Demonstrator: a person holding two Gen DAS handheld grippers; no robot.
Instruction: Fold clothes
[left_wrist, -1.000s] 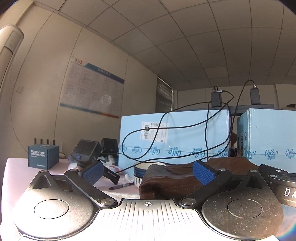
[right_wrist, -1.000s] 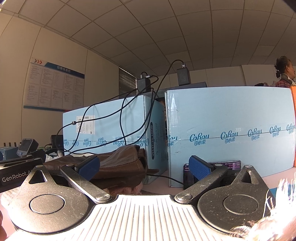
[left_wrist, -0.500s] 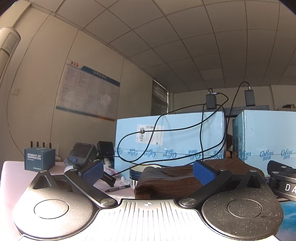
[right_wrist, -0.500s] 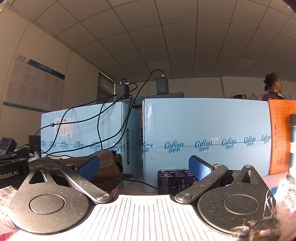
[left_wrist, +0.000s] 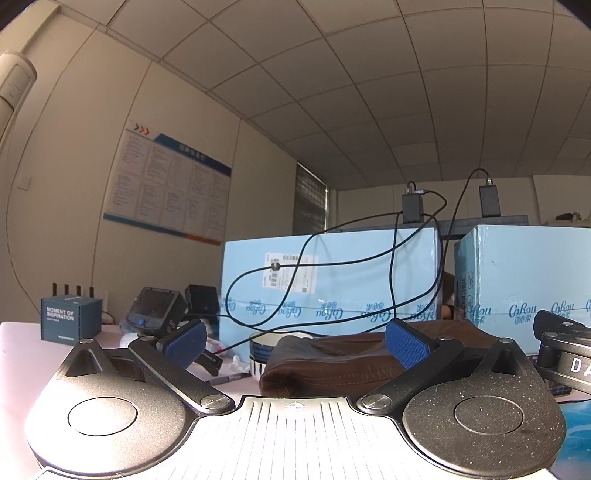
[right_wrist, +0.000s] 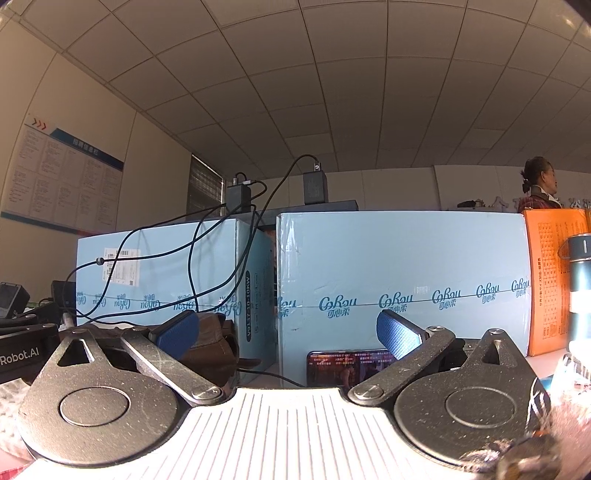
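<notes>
A pale pink worktop (left_wrist: 22, 339) carries a folded brown garment (left_wrist: 332, 363), with a striped bowl (left_wrist: 260, 352) and a marker pen (left_wrist: 227, 378) just beside it. Behind these stand two light-blue cartons (left_wrist: 332, 288) draped with black cables (left_wrist: 295, 295), a small dark box (left_wrist: 70, 319) at far left, and a phone (right_wrist: 345, 365) leaning against the right-hand carton.

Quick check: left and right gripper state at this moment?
Left gripper: open, holding nothing; brown garment lies on the table beyond it.
Right gripper: open, holding nothing.
</notes>
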